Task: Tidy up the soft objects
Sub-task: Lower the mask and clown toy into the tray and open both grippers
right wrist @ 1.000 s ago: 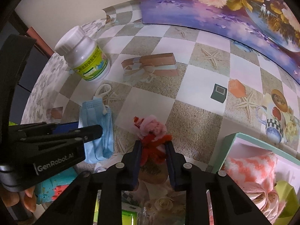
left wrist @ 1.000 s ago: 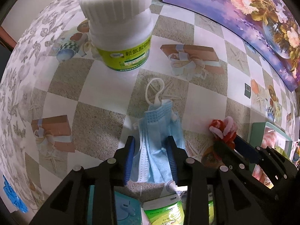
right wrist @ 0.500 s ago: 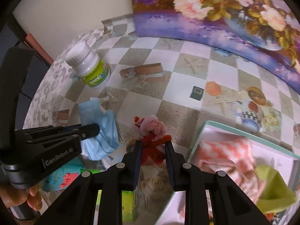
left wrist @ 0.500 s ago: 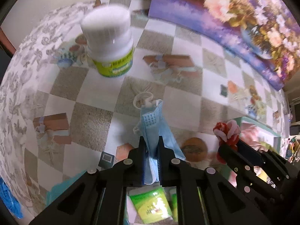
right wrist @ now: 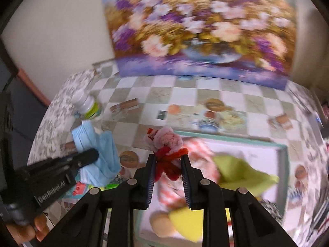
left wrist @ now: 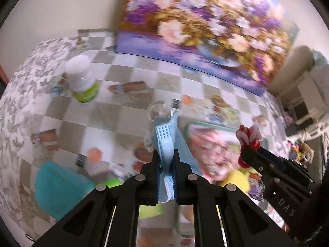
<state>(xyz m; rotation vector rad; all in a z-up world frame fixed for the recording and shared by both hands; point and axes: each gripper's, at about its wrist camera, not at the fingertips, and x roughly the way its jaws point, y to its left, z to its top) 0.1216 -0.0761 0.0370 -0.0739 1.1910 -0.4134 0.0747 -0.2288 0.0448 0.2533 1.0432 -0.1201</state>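
My left gripper [left wrist: 166, 158] is shut on a blue face mask [left wrist: 167, 138], which hangs off the table with its white ear loop [left wrist: 156, 107] at the far end. In the right wrist view the same mask [right wrist: 96, 144] dangles from the left gripper [right wrist: 90, 155]. My right gripper [right wrist: 167, 160] is shut on a red and pink pipe-cleaner flower [right wrist: 166, 144], held in the air over the near-left part of a teal-rimmed white box [right wrist: 284, 158]. The box holds a pink-and-white cloth [right wrist: 197, 150] and a green cloth [right wrist: 240, 173].
A white bottle with a green label [left wrist: 82, 82] stands at the table's far left. A large flower painting [right wrist: 203, 30] leans on the wall behind. A teal package [left wrist: 55, 187] lies near the front left. A hand [right wrist: 26, 230] grips the left tool.
The left gripper closed on the mask and lifted it off the table. Both grippers rose and moved right, bringing the flower over the box.
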